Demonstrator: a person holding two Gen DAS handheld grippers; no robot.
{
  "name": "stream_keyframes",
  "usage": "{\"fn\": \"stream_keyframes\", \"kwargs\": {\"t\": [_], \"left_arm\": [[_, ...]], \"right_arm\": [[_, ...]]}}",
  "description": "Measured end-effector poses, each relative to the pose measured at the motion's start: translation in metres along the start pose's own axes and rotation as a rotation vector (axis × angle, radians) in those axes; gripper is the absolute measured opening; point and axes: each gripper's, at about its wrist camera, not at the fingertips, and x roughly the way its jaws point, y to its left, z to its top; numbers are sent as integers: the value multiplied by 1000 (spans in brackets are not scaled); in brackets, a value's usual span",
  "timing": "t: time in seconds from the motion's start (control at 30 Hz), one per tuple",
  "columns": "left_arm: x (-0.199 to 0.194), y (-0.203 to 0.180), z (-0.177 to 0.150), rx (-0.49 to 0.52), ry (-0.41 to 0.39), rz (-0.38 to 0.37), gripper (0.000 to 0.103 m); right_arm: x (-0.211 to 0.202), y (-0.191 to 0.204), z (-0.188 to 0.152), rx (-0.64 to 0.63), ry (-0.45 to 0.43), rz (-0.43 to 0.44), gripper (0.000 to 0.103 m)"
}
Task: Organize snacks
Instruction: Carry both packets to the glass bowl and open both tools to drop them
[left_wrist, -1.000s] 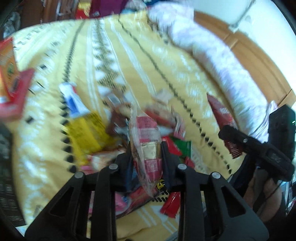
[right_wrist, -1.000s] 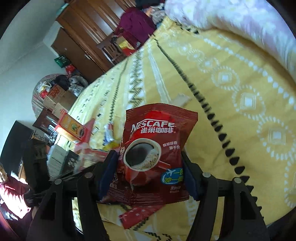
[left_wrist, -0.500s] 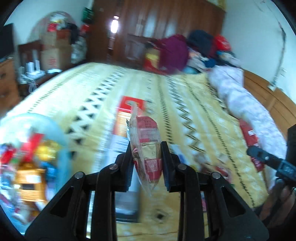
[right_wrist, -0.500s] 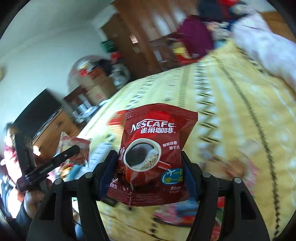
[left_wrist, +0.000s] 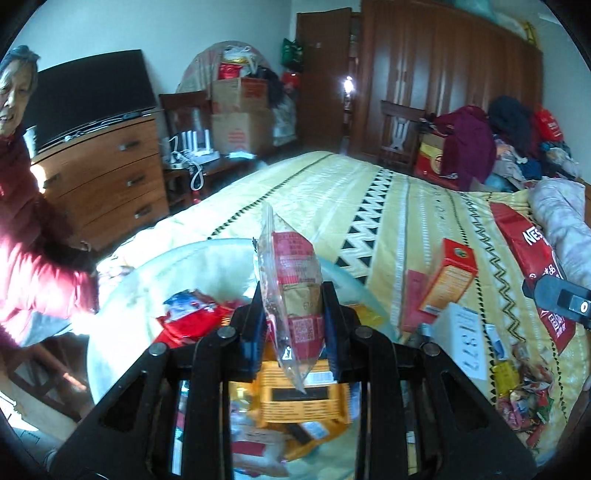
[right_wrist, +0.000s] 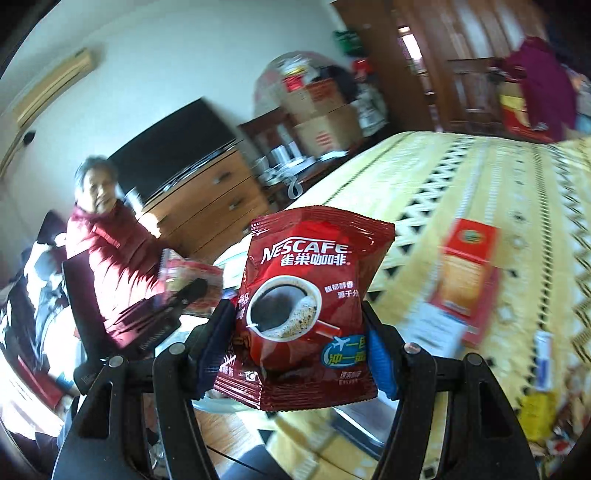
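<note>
The room is a bedroom with a big bed (left_wrist: 332, 192) under a yellow cover with black zigzag lines, a brown wooden wardrobe (left_wrist: 443, 74) at the back and a wooden chest of drawers (left_wrist: 107, 177) with a black screen on top. A person in a red puffy jacket (left_wrist: 33, 266) is at the left side.

The left claw (left_wrist: 293, 310) is closed on a clear plastic snack packet with red print (left_wrist: 291, 280), which stands upright between its pads. Right under it sits a pale, see-through plastic tub (left_wrist: 221, 251) at the edge of the bed, with a red wrapper (left_wrist: 188, 321) and an orange packet (left_wrist: 303, 398) inside.

The right claw (right_wrist: 301, 339) is partly open and squeezes a dark red Nescafe coffee bag (right_wrist: 314, 306) by its two sides, held up in the air.

An orange and red box (left_wrist: 447, 280) lies on the bed near a white card (left_wrist: 467, 343). A pile of small sweets (left_wrist: 524, 391) lies farther right.
</note>
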Motion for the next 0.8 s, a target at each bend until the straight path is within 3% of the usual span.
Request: {"fn": "stream_keyframes", "kwargs": {"t": [0.33, 0.6, 0.8], "left_arm": [[14, 54, -4, -90, 45, 39, 27], [20, 79, -4, -134, 65, 74, 28], [29, 87, -4, -128, 88, 108, 31]], "right_arm": [[81, 50, 5, -61, 112, 48, 70], [116, 61, 6, -72, 154, 62, 71], [134, 70, 9, -83, 175, 74, 79]]}}
